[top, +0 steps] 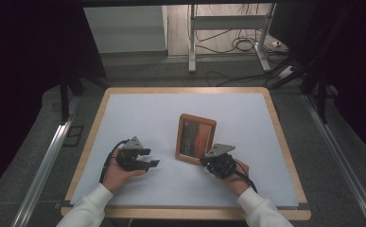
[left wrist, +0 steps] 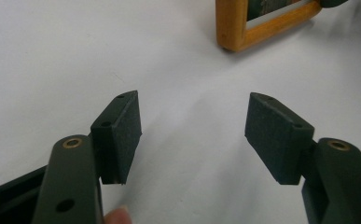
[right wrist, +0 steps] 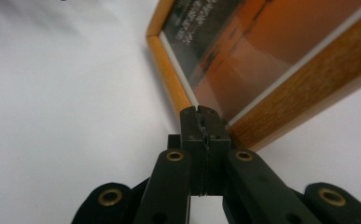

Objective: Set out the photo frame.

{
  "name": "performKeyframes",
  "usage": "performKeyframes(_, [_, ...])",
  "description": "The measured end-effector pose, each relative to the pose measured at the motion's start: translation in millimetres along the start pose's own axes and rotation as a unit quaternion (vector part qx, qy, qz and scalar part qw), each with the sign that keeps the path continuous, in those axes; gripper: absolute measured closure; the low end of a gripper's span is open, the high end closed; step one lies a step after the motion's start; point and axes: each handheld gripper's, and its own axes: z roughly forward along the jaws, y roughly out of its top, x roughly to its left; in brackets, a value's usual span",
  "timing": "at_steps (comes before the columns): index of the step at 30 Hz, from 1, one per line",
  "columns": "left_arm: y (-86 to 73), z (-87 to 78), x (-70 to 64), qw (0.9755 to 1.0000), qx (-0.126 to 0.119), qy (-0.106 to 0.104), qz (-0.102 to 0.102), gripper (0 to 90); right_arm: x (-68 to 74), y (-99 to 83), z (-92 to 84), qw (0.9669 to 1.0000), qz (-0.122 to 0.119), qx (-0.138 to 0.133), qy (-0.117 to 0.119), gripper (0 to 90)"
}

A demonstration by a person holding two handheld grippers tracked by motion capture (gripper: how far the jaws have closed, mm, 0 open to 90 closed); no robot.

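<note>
Frame: wooden picture frame [top: 196, 138] lies flat on the white mat [top: 138, 113], at centre.
Right gripper [right wrist: 200, 112]: jaws pressed together, nothing between them, tips at the frame's 5 o'clock corner.
Left gripper [left wrist: 192, 130]: jaws wide apart, empty, at the frame's 8 o'clock.
Technique: probably nudge gently; steady the opposite edge.
Writing: pale lines on the photo, unreadable.

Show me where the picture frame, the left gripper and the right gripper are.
picture frame [top: 196, 138]: high view, centre of its glass.
left gripper [left wrist: 193, 135]: left gripper view, midway between its open fingertips.
right gripper [right wrist: 200, 112]: right gripper view, its closed tips at the frame's corner.
</note>
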Motion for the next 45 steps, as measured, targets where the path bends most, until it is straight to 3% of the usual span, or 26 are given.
performKeyframes(23, [-0.2, 1.0, -0.3, 1.0, 0.003, -0.002, 0.001, 35.6, -12.8, -6.9, -3.1, 0.9998, 0.012, 0.002, -0.015, 89.4])
performKeyframes(34, [-0.4, 0.5, -0.1, 1.0, 0.002, -0.001, 0.001, 35.6, -10.6, -5.8, -12.2, 0.9997, 0.011, -0.022, -0.003, 89.4])
performKeyframes(45, [-0.4, -0.2, -0.7, 1.0, 0.0, 0.002, 0.005, 35.6, -20.9, -13.4, -30.5, 0.9986, 0.029, -0.039, -0.019, 89.3])
